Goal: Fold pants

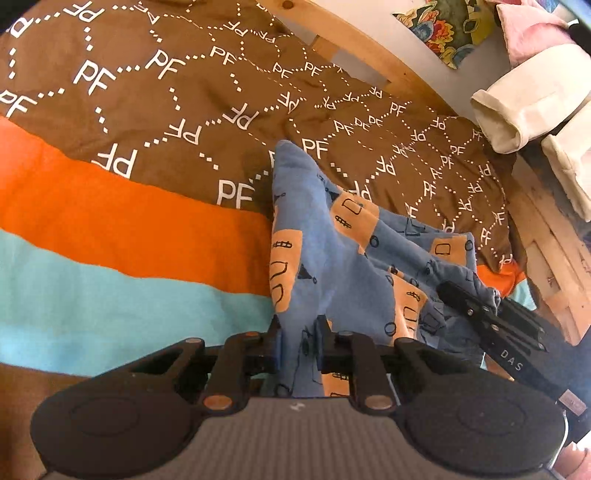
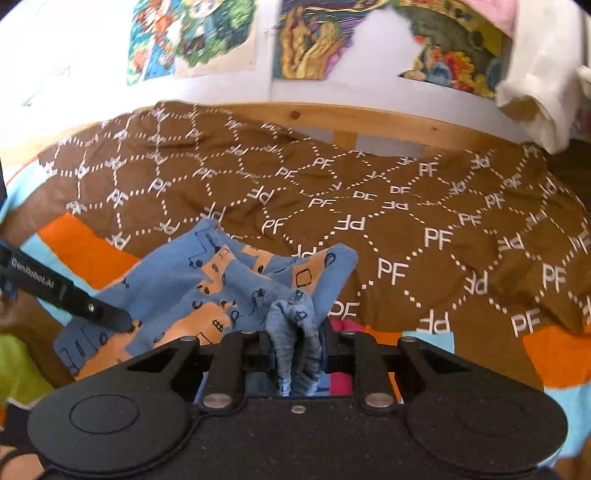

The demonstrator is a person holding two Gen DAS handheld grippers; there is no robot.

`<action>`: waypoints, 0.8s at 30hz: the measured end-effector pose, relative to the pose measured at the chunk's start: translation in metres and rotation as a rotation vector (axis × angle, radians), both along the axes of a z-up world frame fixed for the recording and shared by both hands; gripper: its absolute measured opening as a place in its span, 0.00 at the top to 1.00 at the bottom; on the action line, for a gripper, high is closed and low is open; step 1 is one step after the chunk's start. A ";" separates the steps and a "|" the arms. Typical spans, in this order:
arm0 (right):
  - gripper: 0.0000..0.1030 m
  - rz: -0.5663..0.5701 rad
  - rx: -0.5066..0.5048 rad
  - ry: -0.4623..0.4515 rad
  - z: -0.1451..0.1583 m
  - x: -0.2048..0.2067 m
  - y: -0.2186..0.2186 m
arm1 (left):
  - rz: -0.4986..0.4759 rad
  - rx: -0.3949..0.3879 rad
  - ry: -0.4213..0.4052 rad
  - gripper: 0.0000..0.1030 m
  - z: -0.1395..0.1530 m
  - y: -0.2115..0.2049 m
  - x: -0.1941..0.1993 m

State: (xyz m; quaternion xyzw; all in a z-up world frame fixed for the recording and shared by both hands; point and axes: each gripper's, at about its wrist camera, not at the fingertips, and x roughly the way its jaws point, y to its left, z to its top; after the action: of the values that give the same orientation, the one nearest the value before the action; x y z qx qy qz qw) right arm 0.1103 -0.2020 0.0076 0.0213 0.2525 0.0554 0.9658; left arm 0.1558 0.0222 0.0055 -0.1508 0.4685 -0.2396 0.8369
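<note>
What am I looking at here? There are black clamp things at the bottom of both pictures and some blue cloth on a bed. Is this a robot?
No robot arm here: a person holds a two-finger grasping tool in each hand, and each tool carries a wide-angle camera looking forward along its fingers. One picture comes from the left tool, the other from the right tool. Each also shows in the other's view, entering from the side. On the bed lies a brown blanket printed with "PF", with orange and turquoise stripes. On it lie small blue pants with orange patches. Each tool is shut on a bunch of that fabric, lifting it off the blanket. Colourful pictures hang on the wall behind.
</note>
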 end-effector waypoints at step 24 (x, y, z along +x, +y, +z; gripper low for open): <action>0.80 -0.030 0.094 -0.056 0.027 -0.024 -0.006 | -0.005 0.013 -0.061 0.84 0.029 -0.005 -0.006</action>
State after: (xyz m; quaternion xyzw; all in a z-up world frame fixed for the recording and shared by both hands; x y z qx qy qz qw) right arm 0.0867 -0.2079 0.0349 0.0687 0.2223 0.0530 0.9711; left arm 0.1497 0.0170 0.0342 -0.1368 0.4448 -0.2431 0.8511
